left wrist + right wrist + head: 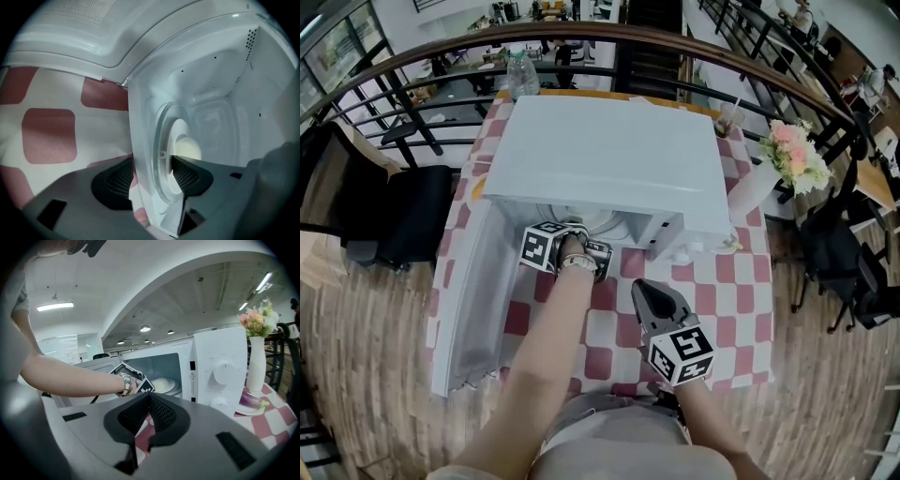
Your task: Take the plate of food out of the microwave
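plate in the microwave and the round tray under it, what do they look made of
Plate: white, smooth and glossy, probably glazed ceramic, though hard plastic would look the same. Turntable: clear and see-through, with a bright edge highlight, so most likely glass.

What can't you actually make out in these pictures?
- Food: a pale lump, kind unclear; left gripper view, a jaw covers its lower part.
- Plate: tiny in the right gripper view; the microwave top hides most of it in the head view.
- Dial markings: too small, right gripper view.
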Available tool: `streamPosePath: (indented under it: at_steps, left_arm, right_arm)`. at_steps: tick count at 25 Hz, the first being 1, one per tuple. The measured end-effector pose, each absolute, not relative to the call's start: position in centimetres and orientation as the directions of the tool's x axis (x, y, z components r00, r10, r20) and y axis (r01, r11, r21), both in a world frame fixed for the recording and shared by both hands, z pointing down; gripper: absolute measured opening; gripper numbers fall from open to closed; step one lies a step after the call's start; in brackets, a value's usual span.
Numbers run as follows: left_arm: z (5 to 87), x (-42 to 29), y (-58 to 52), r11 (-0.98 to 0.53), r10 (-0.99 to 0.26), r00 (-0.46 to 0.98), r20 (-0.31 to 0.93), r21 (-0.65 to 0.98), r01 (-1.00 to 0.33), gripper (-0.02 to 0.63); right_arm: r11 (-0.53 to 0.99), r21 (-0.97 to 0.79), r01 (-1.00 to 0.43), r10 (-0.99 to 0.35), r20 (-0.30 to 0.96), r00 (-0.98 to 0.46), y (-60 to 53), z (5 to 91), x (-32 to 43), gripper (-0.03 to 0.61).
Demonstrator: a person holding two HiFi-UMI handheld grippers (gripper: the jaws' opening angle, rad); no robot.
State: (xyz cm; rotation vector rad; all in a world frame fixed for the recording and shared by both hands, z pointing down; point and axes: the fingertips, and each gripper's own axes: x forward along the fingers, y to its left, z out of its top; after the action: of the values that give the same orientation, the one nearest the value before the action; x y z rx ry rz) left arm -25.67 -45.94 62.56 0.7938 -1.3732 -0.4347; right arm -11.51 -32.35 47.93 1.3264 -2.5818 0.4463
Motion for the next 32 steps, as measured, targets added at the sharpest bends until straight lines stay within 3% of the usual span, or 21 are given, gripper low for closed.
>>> streamPosePath:
  at_steps: [15,32]
  left_arm:
    - [61.2,-25.4,-44.4,0.627,-0.742,0.197,0.641,0.768,-0.134,0.092]
    - [60.3,-25.3,-44.0,0.514,-0.827,0.228,0.513,0.856,-0.061,0.034]
  right_arm:
    - [0.58,-0.151,-0.8,-0.744,0.303,-0.596,-31.3,46.8,-11.6,0.025]
    - [0.573,-0.142,-0.807,-0.757,0.286,-0.587,-30.7,45.7,-10.5,0.025]
